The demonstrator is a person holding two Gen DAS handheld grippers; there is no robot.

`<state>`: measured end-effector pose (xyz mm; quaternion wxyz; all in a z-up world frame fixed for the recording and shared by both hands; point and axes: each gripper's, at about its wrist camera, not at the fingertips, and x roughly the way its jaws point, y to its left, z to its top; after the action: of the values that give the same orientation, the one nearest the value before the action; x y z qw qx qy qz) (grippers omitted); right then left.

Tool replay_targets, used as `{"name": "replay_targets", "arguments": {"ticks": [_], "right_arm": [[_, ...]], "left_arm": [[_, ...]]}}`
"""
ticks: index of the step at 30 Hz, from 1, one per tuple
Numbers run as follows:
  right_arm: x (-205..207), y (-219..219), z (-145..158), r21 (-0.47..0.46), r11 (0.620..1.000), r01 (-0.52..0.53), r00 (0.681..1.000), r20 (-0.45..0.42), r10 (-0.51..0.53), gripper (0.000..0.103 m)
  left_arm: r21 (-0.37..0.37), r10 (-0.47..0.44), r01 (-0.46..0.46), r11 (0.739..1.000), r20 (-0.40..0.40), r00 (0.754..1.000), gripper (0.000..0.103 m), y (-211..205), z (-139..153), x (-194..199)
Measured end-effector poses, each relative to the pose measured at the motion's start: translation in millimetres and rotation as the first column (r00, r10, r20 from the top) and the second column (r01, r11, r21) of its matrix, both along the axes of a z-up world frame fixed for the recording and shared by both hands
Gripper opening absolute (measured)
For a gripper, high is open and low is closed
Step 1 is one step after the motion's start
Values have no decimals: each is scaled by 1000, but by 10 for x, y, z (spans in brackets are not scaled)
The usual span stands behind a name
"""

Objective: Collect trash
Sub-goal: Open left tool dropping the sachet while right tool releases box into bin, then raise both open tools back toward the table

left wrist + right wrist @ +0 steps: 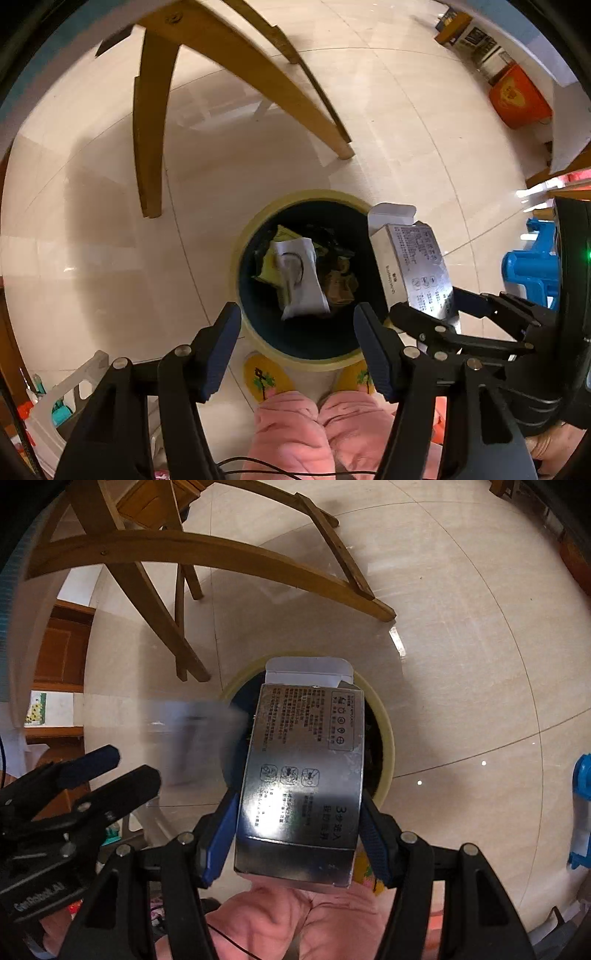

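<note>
A: What are the left gripper point(297, 347) fingers doing?
B: They stand wide apart with nothing between them. They sit at the bottom middle of the left view, right over the bin point(255, 229).
A: And the right gripper point(297, 834)?
B: Its blue fingers point(218, 838) press both sides of a shiny silver box point(303, 771). The box is held tight, in the middle of the right view, above the bin's point(386, 738) rim.
A: What does the box look like?
B: Silver, long, with small dark print and little round signs. Its white top flap is open.
A: What does the left view show that the right one hides?
B: The inside of the bin. There is a white packet point(301, 277), something yellow and some brown scraps. In the right view the box covers most of that.
A: And the other way?
B: The right view shows a grey blur point(199, 738) at middle left, beside the bin. I cannot tell what it is.
A: Anything else?
B: Pink trouser legs point(321, 432) at the bottom, and wooden chair legs point(147, 140) at the top, on the pale tiled floor point(406, 122)
</note>
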<state>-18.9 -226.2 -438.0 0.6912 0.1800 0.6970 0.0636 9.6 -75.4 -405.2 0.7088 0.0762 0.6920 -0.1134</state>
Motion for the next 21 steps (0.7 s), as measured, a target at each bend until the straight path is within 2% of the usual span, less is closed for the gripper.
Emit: {"name": "replay_targets", "arguments": {"ticks": [6,8,10,11,13,18,21], "right_arm": [[43,118,-21,0,1000,-25,1000,8,25,63],[63,141,11,5,1000,-22,1000,10,22,63],[102,171,11,19,1000,-19,1000,10,19,68],[109,184,21,20,1000,-22,1000,14,22,76],[132,223,79,12,999,-40,999,29,39,78],[133,250,395,0,998,-64,997,45,64,78],[118,231,640,-5,997,-72,996,56,72,78]], "left_arm": [[32,12,-13,999,32,999,62,86,32,-69],[31,21,-23,999,52,998,62,180,128,-96],[30,34,-36,999,73,997,62,235,228,-122],[32,39,-41,999,81,996,62,253,273,-128],[41,45,-50,998,97,994,62,285,366,-175],[26,58,-61,998,109,992,62,332,745,-260],[12,52,-54,998,134,990,62,329,1122,-312]]}}
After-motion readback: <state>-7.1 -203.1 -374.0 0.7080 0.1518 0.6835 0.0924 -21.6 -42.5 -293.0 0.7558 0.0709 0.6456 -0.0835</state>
